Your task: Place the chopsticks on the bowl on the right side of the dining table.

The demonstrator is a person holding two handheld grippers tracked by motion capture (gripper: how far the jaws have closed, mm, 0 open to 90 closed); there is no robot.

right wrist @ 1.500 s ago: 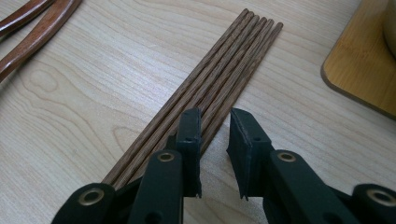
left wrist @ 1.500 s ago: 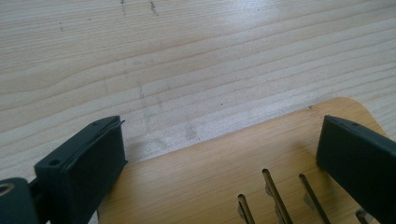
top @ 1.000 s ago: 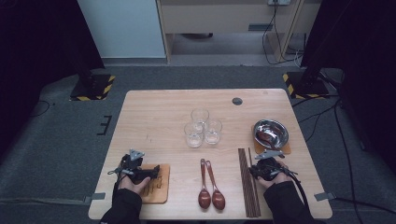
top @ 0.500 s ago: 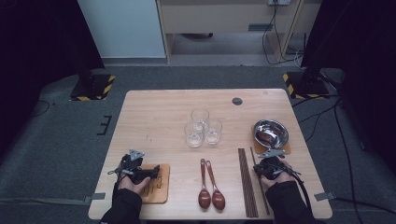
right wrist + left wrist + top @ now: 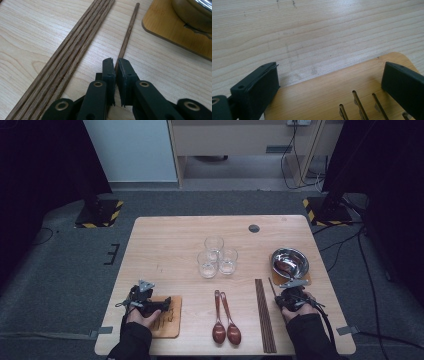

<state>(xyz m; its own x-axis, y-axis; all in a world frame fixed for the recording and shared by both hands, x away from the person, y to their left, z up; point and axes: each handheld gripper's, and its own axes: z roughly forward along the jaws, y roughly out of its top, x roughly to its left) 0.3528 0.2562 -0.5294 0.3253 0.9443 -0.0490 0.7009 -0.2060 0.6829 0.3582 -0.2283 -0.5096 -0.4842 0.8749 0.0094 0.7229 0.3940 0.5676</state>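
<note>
My right gripper (image 5: 116,60) is shut on the near end of a single dark wooden chopstick (image 5: 128,30) lying on the table; its jaws have just been closing onto it. In the high view this right gripper (image 5: 285,296) sits at the front right, beside a bundle of several chopsticks (image 5: 264,315). That bundle (image 5: 75,50) lies just left of the held stick. My left gripper (image 5: 332,80) stands open, its jaws straddling the far edge of a slotted wooden board (image 5: 317,97). From above, the left gripper (image 5: 162,304) rests at the front left over that board (image 5: 167,325).
A steel bowl (image 5: 290,262) sits on a wooden coaster (image 5: 306,279) just beyond my right gripper. Three glasses (image 5: 214,245) cluster mid-table. Two brown spoons (image 5: 218,330) lie near the front edge between the hands.
</note>
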